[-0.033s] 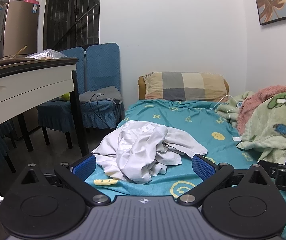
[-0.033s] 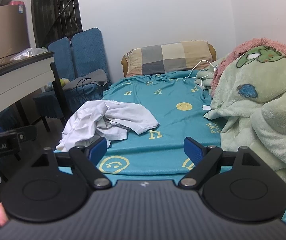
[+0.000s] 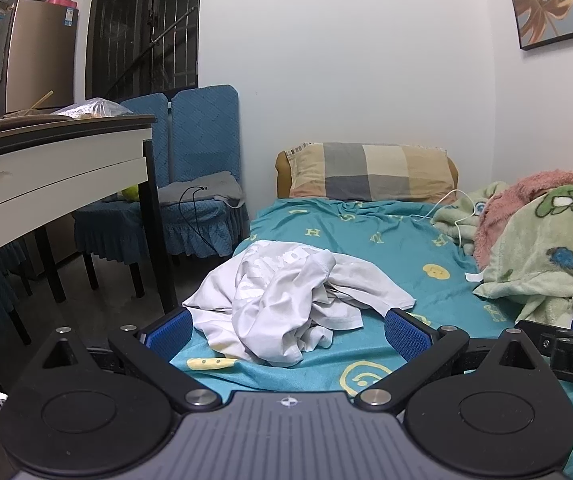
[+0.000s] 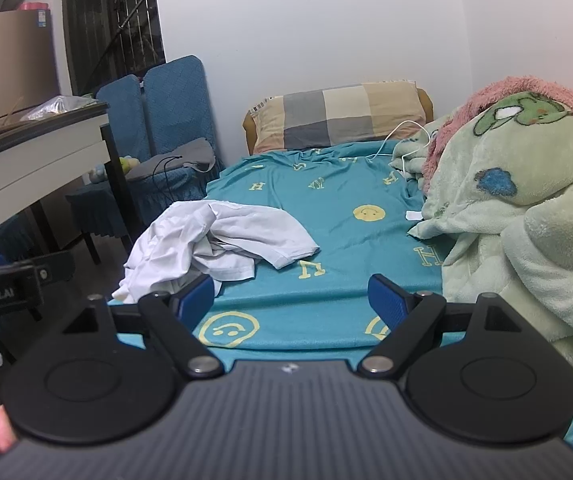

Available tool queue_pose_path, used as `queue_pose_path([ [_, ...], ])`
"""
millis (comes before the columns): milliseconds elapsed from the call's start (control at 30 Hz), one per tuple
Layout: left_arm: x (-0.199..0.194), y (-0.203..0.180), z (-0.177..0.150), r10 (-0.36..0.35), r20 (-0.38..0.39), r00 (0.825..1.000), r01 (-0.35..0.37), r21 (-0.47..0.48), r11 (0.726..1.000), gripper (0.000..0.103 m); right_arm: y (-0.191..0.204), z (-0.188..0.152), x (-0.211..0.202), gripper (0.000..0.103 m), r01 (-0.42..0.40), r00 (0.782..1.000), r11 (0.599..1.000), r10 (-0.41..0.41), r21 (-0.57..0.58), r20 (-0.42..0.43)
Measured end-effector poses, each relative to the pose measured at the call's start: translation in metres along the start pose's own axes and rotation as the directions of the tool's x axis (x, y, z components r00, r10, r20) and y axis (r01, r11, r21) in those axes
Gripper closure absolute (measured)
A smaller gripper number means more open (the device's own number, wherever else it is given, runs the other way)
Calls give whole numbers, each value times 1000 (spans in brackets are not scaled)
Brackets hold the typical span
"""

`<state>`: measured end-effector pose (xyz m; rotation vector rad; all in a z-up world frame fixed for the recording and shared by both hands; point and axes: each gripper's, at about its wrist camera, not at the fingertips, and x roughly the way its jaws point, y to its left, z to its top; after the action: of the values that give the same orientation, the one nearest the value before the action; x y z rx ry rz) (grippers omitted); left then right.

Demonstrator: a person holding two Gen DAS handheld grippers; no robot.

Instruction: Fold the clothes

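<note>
A crumpled white garment (image 3: 286, 296) lies in a heap near the left edge of the bed, on a teal sheet (image 3: 386, 248) with yellow prints. In the left wrist view my left gripper (image 3: 288, 334) hovers just short of the heap, open wide, with nothing between its blue pads. The right wrist view shows the same garment (image 4: 214, 240) ahead and to the left. My right gripper (image 4: 291, 300) is open over bare sheet (image 4: 346, 248), beside the heap and apart from it. Each view catches part of the other gripper at its edge.
A checked pillow (image 3: 370, 172) lies at the head of the bed. A green and pink blanket pile (image 4: 518, 200) fills the bed's right side, with a white cable (image 3: 458, 216) near it. A white table (image 3: 54, 160) and blue chairs (image 3: 202, 148) stand to the left.
</note>
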<state>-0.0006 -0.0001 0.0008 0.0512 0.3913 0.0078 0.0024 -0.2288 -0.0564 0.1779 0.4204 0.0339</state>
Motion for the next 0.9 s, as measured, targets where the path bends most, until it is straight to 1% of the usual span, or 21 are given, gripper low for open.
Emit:
queue_pose_path([
  [133, -2, 0, 1, 0, -11, 1000, 0, -5, 1000, 0, 0, 1, 0, 18, 0, 1000, 1000, 0, 0, 2],
  [233, -1, -5, -5, -1, -14, 1000, 1, -10, 1000, 0, -1, 2, -1, 18, 0, 1000, 1000, 0, 0, 4],
  [333, -3, 0, -3, -3, -23, 1000, 3, 1, 1000, 0, -1, -1, 0, 18, 2, 1000, 1000, -2, -2, 5],
  [567, 6, -4, -5, -22, -27, 999, 22, -3, 1000, 0, 1, 1, -2, 18, -3, 1000, 1000, 3, 3, 8],
  [900, 6, -3, -9, -23, -21, 1000, 23, 6, 1000, 0, 1, 2, -2, 18, -3, 1000, 1000, 3, -3, 12],
])
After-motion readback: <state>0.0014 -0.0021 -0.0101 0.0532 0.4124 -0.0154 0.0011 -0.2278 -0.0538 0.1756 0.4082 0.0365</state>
